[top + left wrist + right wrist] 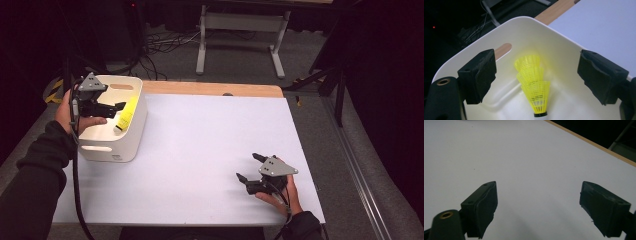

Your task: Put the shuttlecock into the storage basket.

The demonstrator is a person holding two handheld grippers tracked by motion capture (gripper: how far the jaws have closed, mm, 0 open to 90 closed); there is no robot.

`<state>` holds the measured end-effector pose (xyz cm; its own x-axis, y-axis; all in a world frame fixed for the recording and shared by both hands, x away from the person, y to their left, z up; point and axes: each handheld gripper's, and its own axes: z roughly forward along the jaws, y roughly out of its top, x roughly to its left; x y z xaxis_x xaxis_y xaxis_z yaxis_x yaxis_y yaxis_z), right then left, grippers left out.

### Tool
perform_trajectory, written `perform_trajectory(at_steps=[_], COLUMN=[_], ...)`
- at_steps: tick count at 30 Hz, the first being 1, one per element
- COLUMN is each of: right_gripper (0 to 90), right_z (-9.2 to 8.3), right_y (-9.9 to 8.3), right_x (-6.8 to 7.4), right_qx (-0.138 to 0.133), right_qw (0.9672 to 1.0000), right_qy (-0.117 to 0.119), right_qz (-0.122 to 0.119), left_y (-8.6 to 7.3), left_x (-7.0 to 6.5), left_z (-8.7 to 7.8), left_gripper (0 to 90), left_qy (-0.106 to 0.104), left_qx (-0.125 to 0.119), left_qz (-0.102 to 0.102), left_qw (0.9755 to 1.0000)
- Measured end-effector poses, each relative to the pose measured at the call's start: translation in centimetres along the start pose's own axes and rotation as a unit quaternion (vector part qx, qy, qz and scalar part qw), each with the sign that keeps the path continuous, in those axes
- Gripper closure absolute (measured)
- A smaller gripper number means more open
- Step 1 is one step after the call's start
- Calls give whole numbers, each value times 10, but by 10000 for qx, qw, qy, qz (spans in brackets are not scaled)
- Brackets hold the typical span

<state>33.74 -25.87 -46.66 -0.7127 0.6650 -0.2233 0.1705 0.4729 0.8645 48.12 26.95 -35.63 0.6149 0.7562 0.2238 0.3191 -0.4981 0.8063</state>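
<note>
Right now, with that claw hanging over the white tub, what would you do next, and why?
I would probably lift the left claw straight up out of the white tub. Its jaws stand wide open and hold nothing, while the stack of yellow shuttlecocks lies inside the tub between and beyond them, apparently already dropped. The right claw rests open over the bare table.

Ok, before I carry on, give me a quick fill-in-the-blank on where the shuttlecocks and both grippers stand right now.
1. The yellow shuttlecocks lie stacked inside the white ____.
2. The left gripper hangs over the bin with its jaws ____.
3. The right gripper holds ____ between its jaws.
4. The right gripper is above the bare white ____.

Missing words: bin; open; nothing; table
</note>
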Motion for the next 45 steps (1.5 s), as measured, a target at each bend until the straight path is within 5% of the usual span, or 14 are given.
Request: perform_trajectory(at_steps=[11, 22, 45], right_gripper=[159, 158, 143], right_z=[-2, -2, -4], right_y=[1, 2, 5], right_x=[1, 2, 6], right_qx=[-20, -24, -53], right_qw=[10000, 10000, 10000], right_qy=[-5, -8, -27], right_qz=[2, -13, 10], left_y=[2, 0, 1], left_x=[-7, -19, -52], left_z=[-23, -32, -58], left_gripper=[167, 139, 153], left_qy=[-24, -127, -272], left_qx=[-557, -830, -1495], left_qz=[44, 116, 299], left_qw=[9984, 9964, 9879])
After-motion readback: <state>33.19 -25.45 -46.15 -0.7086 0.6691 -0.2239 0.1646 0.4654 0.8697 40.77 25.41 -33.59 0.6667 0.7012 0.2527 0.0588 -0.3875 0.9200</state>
